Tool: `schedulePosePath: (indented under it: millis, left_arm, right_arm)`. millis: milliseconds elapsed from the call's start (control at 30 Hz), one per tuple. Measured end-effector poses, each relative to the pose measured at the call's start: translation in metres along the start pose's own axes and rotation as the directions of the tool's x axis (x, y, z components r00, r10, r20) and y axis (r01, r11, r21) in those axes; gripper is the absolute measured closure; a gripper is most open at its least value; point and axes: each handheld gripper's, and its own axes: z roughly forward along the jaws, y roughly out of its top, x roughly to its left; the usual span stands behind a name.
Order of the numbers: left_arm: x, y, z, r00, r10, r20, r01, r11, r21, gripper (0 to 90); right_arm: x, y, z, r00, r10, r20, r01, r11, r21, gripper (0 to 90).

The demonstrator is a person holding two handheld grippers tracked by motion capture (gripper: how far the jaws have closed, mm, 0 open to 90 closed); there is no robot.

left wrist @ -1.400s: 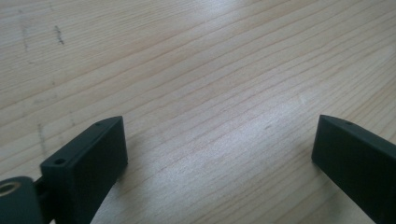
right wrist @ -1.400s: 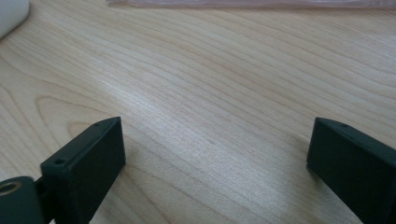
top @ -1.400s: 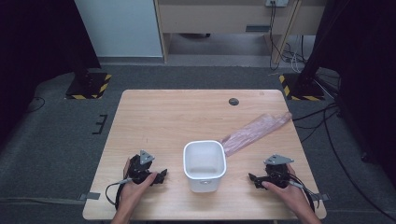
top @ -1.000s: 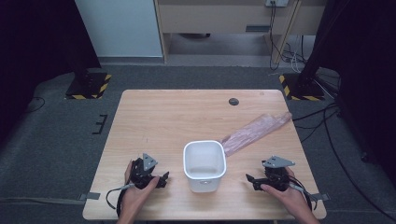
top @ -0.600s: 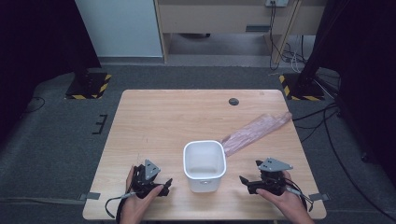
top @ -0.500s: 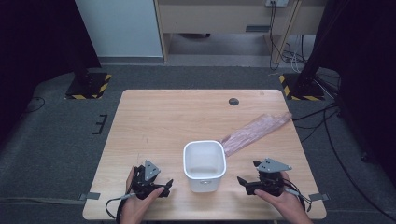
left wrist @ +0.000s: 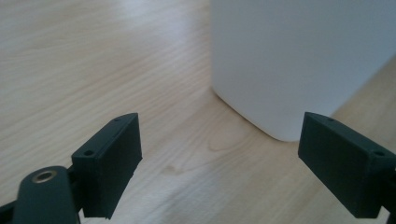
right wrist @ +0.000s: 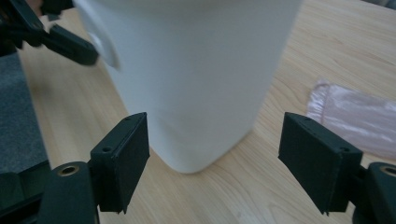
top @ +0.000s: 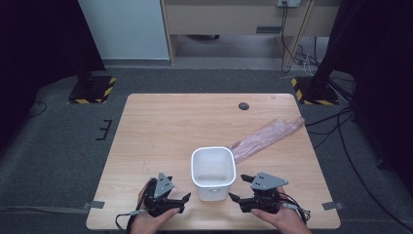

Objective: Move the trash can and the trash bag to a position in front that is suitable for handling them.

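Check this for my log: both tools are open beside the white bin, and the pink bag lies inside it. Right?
Not quite. The high view shows the pink bag on the table behind the white bin, not inside. Both the left tool and right tool are open.

Both hands come in from the bottom edge, each gripping its tool low and near the body. The left gripper (top: 184, 197) has its jaws spread wide (nothing between them), and the right gripper (top: 235, 199) likewise, the two pointing inward toward each other.
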Motion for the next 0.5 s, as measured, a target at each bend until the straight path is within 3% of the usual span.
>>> schedulePosePath:
  millis: [67,167,200,267,300,500]
  left_arm:
    - [-0.004,0.003,0.000,0.9998,0.007,0.018,-0.006,0.9998,-0.018,12.9]
    - [-0.008,0.007,0.000,0.9992,0.022,0.033,-0.020,0.9988,-0.045,16.8]
    - [-0.012,0.009,0.000,0.9974,0.034,0.064,-0.030,0.9974,-0.066,20.6]
    - [-0.015,0.010,0.001,0.9958,0.039,0.083,-0.033,0.9967,-0.074,22.1]
    - [-0.017,0.010,-0.001,0.9956,0.021,0.091,-0.016,0.9979,-0.064,23.9]
    - [-0.021,0.017,0.001,0.9917,0.027,0.126,-0.012,0.9928,-0.119,43.9]
  right_arm:
    - [0.003,0.002,0.001,0.9997,-0.023,0.001,0.023,1.000,0.000,25.5]
    - [0.004,0.003,0.004,0.9997,-0.021,-0.008,0.021,1.000,0.002,29.3]
    - [0.005,0.002,0.006,0.9996,-0.026,-0.008,0.026,1.000,0.007,30.7]
    - [0.005,0.002,0.008,0.9994,-0.030,-0.014,0.030,1.000,0.005,31.9]
    - [0.006,0.003,0.009,0.9994,-0.032,-0.014,0.032,0.999,0.004,33.9]
    - [0.011,0.007,0.019,0.9986,-0.051,-0.015,0.051,0.999,0.004,43.3]
